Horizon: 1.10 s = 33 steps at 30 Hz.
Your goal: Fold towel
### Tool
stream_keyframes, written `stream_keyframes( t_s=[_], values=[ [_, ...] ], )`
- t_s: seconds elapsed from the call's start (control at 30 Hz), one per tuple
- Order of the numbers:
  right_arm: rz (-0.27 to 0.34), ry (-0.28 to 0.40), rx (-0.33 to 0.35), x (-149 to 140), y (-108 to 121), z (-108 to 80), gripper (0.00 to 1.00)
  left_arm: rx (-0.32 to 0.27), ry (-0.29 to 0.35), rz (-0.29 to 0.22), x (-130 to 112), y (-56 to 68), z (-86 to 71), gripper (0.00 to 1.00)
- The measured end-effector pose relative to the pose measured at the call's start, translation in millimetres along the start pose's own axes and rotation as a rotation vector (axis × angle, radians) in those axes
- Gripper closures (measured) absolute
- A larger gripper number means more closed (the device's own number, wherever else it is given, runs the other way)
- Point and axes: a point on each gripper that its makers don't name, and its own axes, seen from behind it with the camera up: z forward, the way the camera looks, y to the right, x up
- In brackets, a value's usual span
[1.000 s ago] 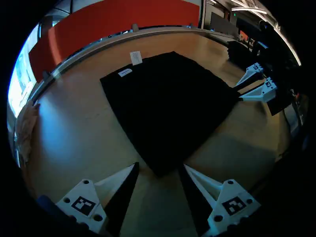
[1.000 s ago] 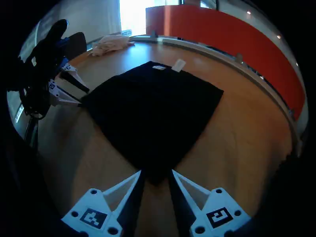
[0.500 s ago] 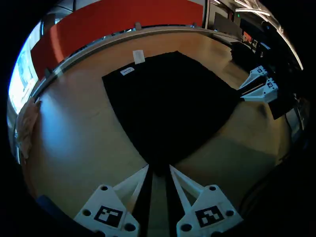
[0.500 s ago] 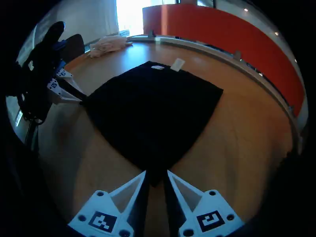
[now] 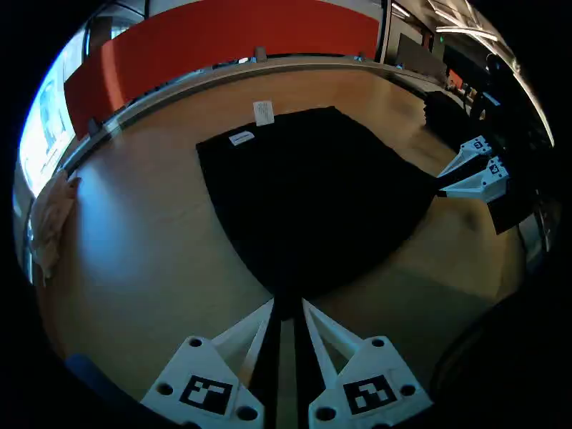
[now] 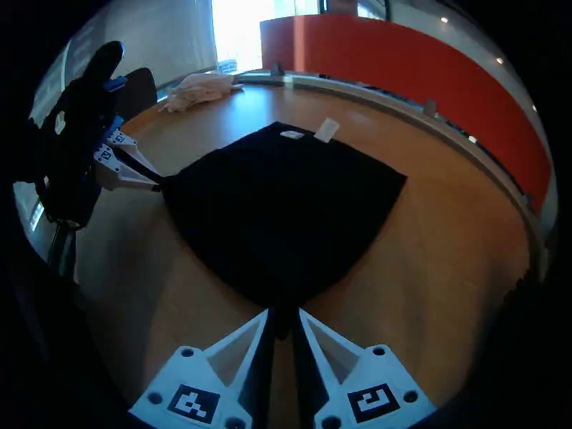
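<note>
A black towel (image 5: 314, 193) lies spread on the wooden table (image 5: 143, 243), with white tags at its far edge. My left gripper (image 5: 287, 314) is shut on the towel's near corner. In the left gripper view the right gripper (image 5: 440, 184) sits at the towel's right corner. In the right gripper view the towel (image 6: 286, 207) spreads ahead, and my right gripper (image 6: 283, 322) is shut on its near corner. The left gripper (image 6: 159, 182) pinches the towel's left corner there. Both pinched corners look slightly raised, the cloth pulled taut toward the fingers.
A crumpled pale cloth (image 6: 196, 84) rests at the far table edge, also seen as the pale cloth (image 5: 48, 218) at the left. An orange wall panel (image 5: 236, 32) runs behind the table. A dark chair (image 6: 139, 82) stands near the table's far-left corner. Bare wood surrounds the towel.
Both grippers closed from open onto the towel's near corners. The corners have lifted slightly and the towel's edges now curve inward toward the fingers.
</note>
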Motion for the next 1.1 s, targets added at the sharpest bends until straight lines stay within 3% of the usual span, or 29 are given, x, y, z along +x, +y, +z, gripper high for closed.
stream_keyframes(
  t_s=[0.27,0.57,1.1],
  values=[
    [0.002,0.057,-0.023,31,5,-22.3,0.85,0.002,0.034,-0.030,23,0.6,-25.0,0.88],
    [-0.037,0.087,-0.028,62,6,-58.4,0.85,0.004,0.065,-0.070,46,4.2,-60.8,0.88],
    [-0.035,0.106,-0.009,88,-4,-104.4,0.85,-0.008,0.090,-0.110,67,16.5,-112.4,0.88]
  ],
)
